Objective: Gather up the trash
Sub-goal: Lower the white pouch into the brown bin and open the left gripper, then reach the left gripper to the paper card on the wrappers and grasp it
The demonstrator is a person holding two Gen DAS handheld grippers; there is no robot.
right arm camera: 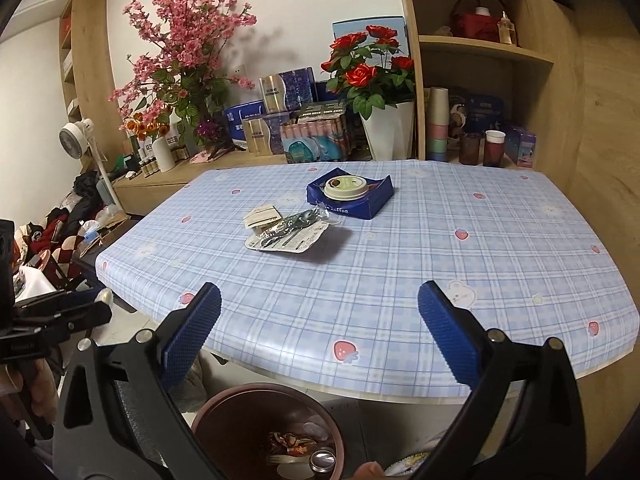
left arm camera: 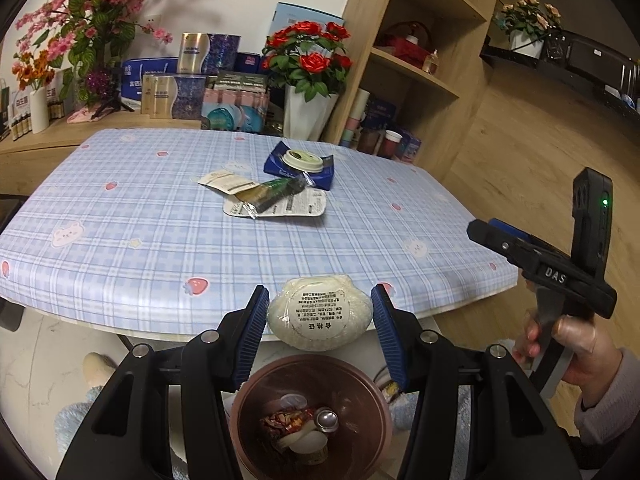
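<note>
- My left tongs pinch a white puck right above the bin
- My right tongs gape wide, empty, over the tabletop edge
- More trash at twelve o'clock: wrappers, and a lid on a blue box

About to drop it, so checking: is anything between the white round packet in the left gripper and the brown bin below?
Nothing visible. The white packet sits in the left gripper, above the brown bin, whose mouth is open with only earlier trash at its bottom.
</note>
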